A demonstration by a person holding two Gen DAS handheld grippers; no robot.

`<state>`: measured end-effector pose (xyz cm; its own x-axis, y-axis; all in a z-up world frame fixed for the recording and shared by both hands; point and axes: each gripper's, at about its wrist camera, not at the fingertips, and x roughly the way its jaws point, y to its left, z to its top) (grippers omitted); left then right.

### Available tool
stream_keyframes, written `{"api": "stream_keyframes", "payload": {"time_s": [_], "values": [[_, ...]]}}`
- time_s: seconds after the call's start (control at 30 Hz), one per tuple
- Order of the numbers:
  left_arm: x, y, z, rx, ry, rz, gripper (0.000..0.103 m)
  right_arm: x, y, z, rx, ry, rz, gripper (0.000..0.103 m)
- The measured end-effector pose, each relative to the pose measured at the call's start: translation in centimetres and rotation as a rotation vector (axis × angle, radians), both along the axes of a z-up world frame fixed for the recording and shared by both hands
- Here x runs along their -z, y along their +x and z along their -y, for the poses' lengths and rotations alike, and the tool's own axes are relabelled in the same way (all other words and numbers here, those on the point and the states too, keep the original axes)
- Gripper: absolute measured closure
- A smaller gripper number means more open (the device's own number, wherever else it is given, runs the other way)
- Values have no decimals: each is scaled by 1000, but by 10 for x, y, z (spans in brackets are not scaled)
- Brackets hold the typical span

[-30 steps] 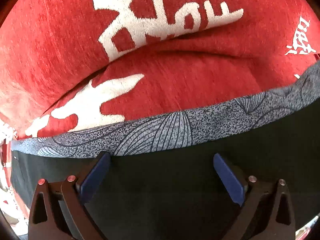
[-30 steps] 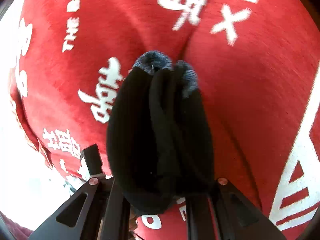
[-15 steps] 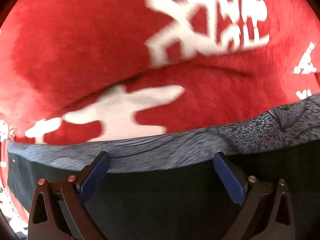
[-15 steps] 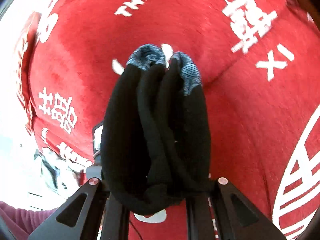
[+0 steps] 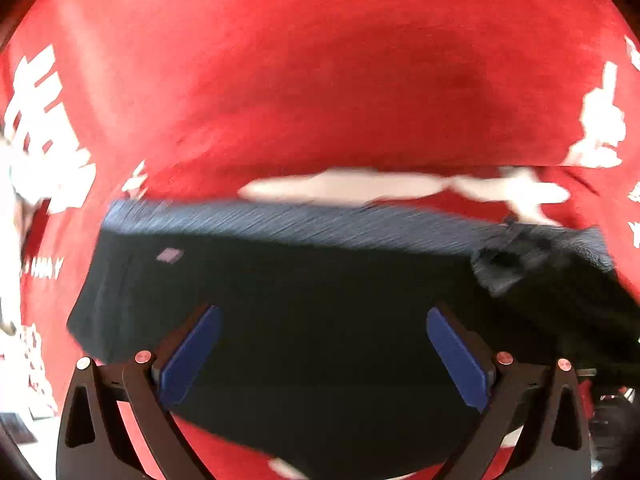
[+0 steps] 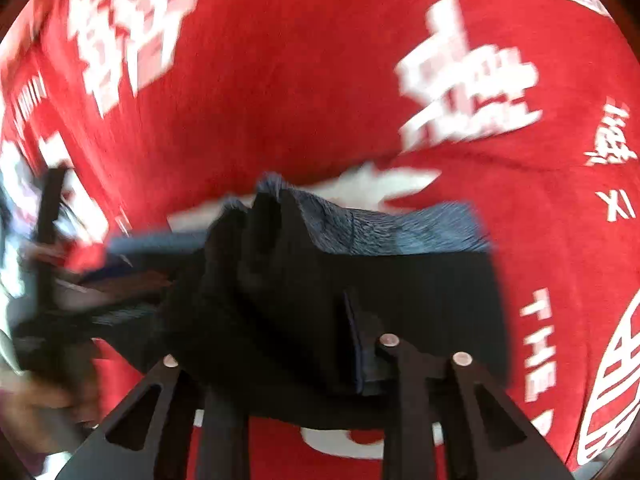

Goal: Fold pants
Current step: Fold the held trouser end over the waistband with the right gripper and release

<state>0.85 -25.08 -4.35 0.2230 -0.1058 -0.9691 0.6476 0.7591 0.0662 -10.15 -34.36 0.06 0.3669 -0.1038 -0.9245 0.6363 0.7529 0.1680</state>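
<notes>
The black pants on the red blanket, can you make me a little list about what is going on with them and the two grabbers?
Pants: black pants with a grey patterned band, lying on the cloth
Surface: red cloth with white lettering
Left gripper: left gripper open, blue pads wide apart above the black fabric, holding nothing
Right gripper: right gripper, jaws have just been opening, bunched pants fabric between them
Bunched part: a rumpled fold at one end of the band
Picture: blurred, fine detail hard to tell
</notes>
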Motion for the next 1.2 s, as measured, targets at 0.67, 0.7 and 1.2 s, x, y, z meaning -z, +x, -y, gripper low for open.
{"api": "stream_keyframes", "payload": {"time_s": [0.67, 0.7, 1.2], "values": [[-10, -51, 28, 273, -203, -346, 34, 43, -117, 43, 385, 649, 250, 35], [-5, -58, 36, 288, -187, -365, 44, 47, -122, 46, 403, 671, 266, 35], [-3, -77, 43, 278, -144, -349, 48, 80, -130, 55, 565, 822, 356, 98]]}}
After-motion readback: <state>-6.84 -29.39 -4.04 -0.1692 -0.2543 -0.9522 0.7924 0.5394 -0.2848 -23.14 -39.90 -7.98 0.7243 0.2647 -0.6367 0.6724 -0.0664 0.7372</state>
